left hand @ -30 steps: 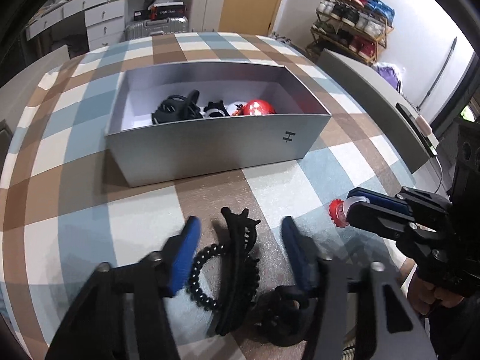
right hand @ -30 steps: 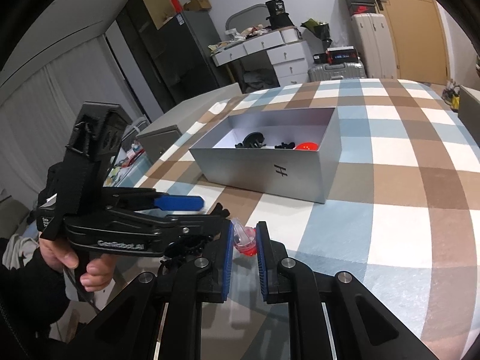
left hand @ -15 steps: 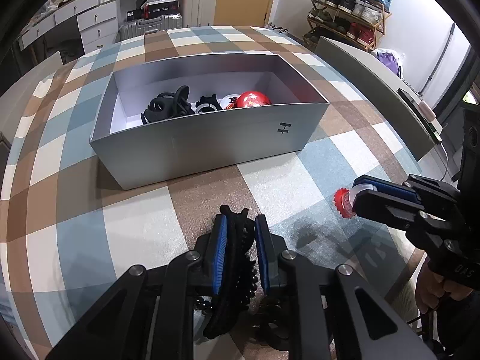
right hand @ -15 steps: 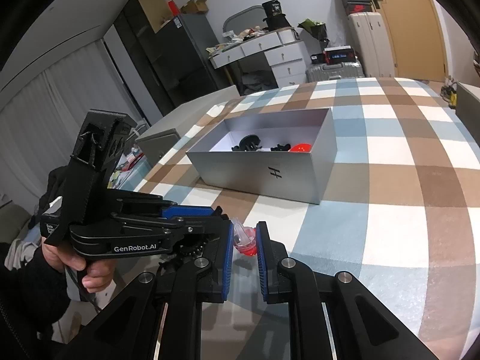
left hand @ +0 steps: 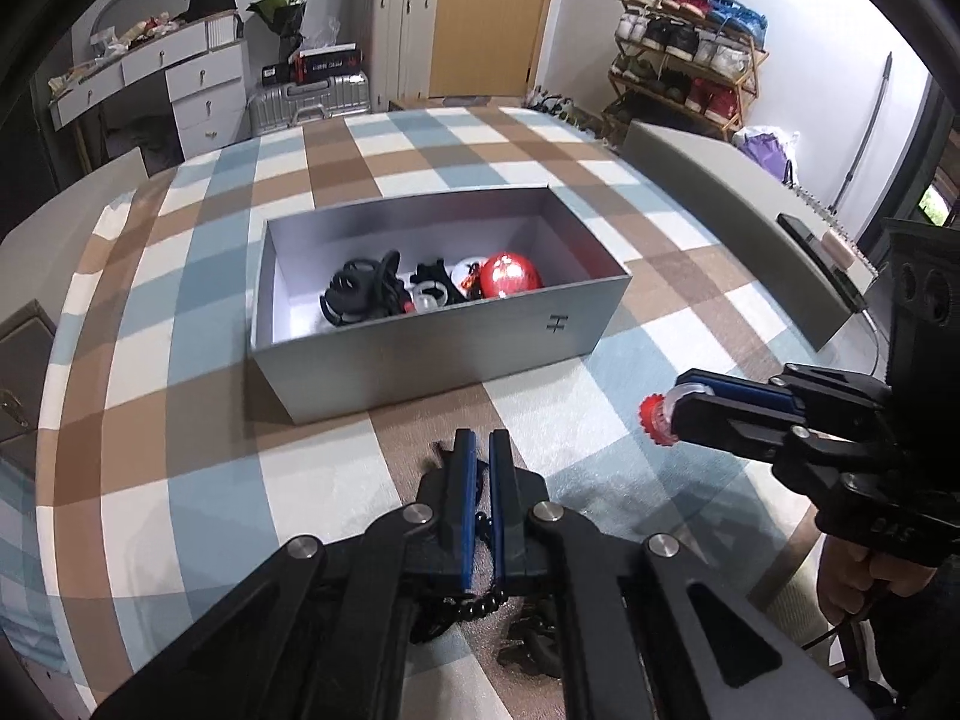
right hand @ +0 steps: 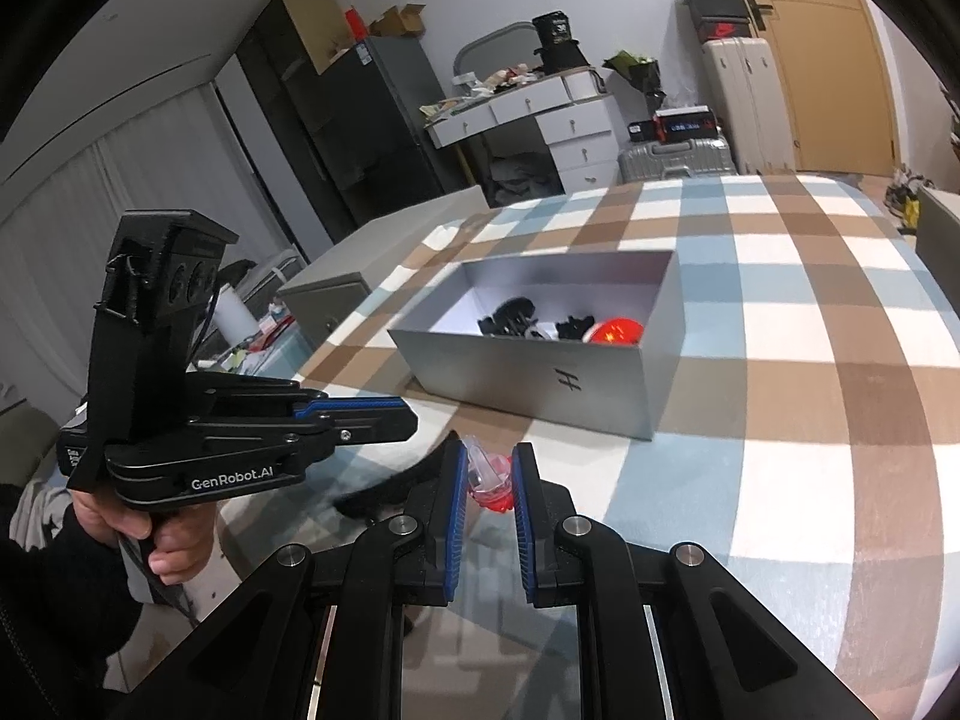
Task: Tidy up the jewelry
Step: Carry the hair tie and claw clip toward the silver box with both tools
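Now my left gripper [left hand: 482,450] has just been closing and its blue pads are pinched tight on the black hair claw [left hand: 474,483], with the black beaded band [left hand: 477,606] dangling under the fingers, both low over the checked tablecloth [left hand: 198,468]. My right gripper [right hand: 485,471] is clamped on the small red and clear piece [right hand: 493,483], held clear of the cloth just to the right of the left one. The silver box [left hand: 480,339] sits ahead, open, with a black clip, a red ball and a few other bits already in its middle. To do this step well, I judge I should lift straight up first so the band comes free instead of dragging, keep the squeeze steady because the claw is curved and could slip, clear the near wall with room to spare, and only let go once the claw is well inside, over the bare floor on the left
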`<state>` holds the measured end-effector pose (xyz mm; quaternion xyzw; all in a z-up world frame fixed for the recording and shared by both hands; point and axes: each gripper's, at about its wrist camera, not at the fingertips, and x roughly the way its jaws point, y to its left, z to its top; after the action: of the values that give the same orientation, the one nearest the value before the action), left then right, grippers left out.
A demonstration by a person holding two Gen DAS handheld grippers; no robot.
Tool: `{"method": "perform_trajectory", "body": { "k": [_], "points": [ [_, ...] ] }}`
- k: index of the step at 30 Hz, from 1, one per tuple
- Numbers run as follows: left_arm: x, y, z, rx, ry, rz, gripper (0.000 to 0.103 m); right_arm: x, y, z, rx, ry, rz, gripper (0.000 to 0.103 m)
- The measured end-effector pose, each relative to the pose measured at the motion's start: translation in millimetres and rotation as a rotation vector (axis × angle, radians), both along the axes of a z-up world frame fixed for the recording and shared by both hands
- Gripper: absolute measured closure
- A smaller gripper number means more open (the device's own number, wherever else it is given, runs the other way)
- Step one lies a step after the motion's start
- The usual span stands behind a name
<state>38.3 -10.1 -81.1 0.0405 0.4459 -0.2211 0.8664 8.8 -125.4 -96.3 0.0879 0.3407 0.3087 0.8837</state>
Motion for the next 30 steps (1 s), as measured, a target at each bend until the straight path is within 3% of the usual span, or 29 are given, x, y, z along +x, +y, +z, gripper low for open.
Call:
{"method": "perform_trajectory", "body": {
  "k": [8, 10, 15, 18, 21, 23, 30],
  "points": [
    [5, 33, 1, -0.034, -0.002, 0.119, 0.103, 3, 14, 4, -0.016, -0.01, 0.024, 0.089],
    [2, 39, -3, -0.07, 0.039, 0.103, 0.103, 4, 17, 2, -0.024, -0.007, 0.03, 0.089],
    [-9, 36, -19, -0.028, 0.077, 0.065, 0.103, 7, 19, -5, -0.026, 0.013, 0.033, 0.089],
    [-10, 31, -23, -0.07, 0.117, 0.033, 0.102, 7, 21, -7, -0.033, 0.017, 0.033, 0.089],
    [-11, 22, -18, -0.071, 0.095, 0.005, 0.088, 6, 22, -6, -0.039, 0.015, 0.034, 0.089],
    [-9, 16, -18, -0.068, 0.088, -0.008, 0.069, 6, 21, -6, -0.039, 0.015, 0.032, 0.089],
    [3, 9, -32, -0.022, 0.114, -0.006, 0.068, 5, 18, -8, -0.036, 0.017, 0.021, 0.089]
  ]
}}
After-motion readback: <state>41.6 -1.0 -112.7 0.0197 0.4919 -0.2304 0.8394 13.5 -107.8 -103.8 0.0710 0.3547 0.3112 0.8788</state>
